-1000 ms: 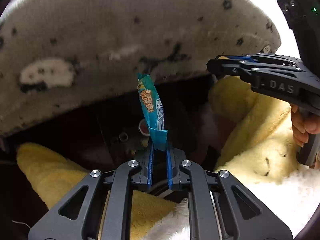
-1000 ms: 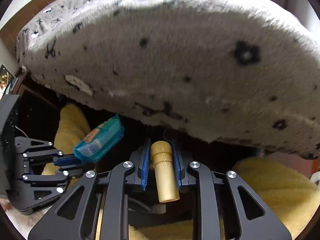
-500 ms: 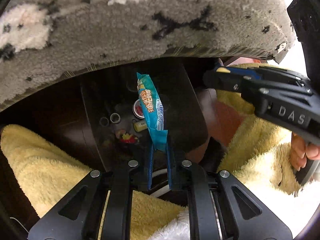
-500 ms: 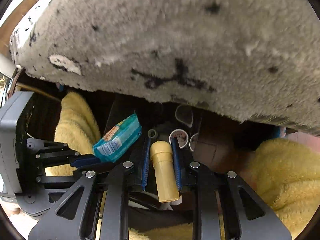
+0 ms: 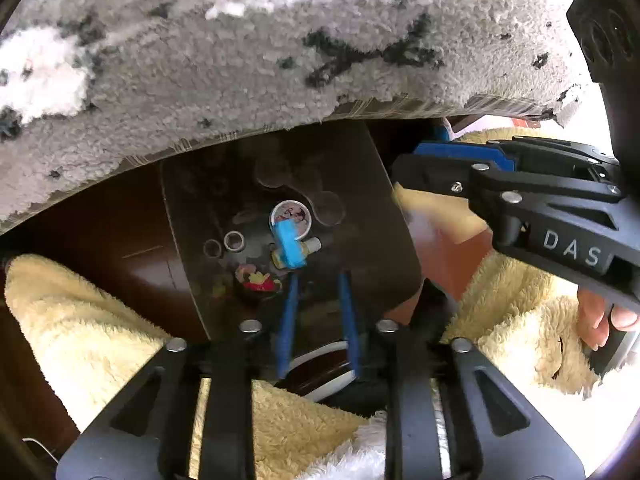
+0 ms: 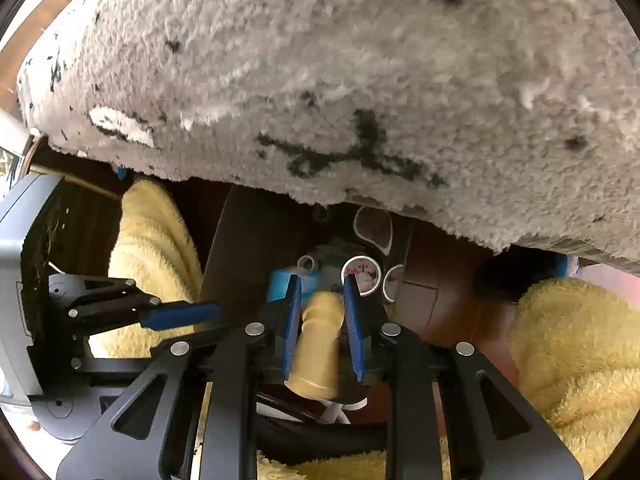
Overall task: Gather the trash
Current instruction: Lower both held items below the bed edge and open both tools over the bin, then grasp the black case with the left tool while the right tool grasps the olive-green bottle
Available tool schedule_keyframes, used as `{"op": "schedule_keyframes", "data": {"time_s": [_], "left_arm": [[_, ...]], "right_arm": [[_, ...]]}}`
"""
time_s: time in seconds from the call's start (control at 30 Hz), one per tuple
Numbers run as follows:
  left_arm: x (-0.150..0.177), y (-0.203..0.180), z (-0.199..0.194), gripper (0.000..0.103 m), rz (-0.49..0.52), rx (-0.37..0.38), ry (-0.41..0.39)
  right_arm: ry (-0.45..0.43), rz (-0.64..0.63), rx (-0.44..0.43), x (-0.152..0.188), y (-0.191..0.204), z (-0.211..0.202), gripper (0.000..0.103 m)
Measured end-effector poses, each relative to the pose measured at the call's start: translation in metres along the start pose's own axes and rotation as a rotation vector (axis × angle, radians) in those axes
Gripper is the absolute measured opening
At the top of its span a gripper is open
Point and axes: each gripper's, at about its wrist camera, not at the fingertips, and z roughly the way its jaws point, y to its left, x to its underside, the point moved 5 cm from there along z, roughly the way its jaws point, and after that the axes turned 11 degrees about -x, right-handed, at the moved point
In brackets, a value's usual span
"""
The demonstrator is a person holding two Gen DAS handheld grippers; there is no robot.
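Observation:
A dark trash bin (image 5: pixel 380 216) stands below both grippers, with several bits of trash at its bottom. My left gripper (image 5: pixel 318 280) is open and empty above the bin. A blue snack wrapper (image 5: pixel 290 246) is inside the bin, below the left fingertips; it also shows in the right wrist view (image 6: pixel 280 282). My right gripper (image 6: pixel 320 280) is over the bin with its jaws parted around a tan plastic bottle (image 6: pixel 320 340), which looks blurred between the pads. The right gripper shows in the left wrist view (image 5: pixel 460 160) at the right.
A grey speckled rug (image 5: pixel 240 52) fills the upper part of both views, its edge over the bin. Yellow fleece (image 5: pixel 80 328) lies on both sides. A round lid (image 5: pixel 291 216), small rings and a red wrapper (image 5: pixel 258 280) lie in the bin.
My left gripper has opened and the blue wrapper has dropped into the bin. My right gripper's jaws have widened and the tan bottle is blurred between them. Both grippers moved closer over the bin.

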Motion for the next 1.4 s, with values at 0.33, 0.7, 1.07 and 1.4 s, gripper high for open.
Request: {"op": "schedule_keyframes", "data": {"time_s": [0.33, 0.7, 1.07, 1.4], "left_arm": [[0.002, 0.017, -0.054, 0.059, -0.015, -0.105, -0.121], [-0.015, 0.037, -0.130, 0.092, -0.069, -0.171, -0.296], [-0.060, 0.056, -0.190, 0.093, -0.098, -0.226, -0.438], [-0.131, 0.089, -0.205, 0.093, -0.141, -0.285, -0.504]], "right_arm": [[-0.106, -0.016, 0.040, -0.003, -0.003, -0.044, 0.064], [-0.229, -0.043, 0.111, -0.022, -0.003, -0.099, 0.089], [-0.380, -0.064, 0.148, -0.075, -0.002, -0.159, 0.090], [-0.427, -0.072, 0.213, -0.153, -0.022, -0.179, 0.090]]}}
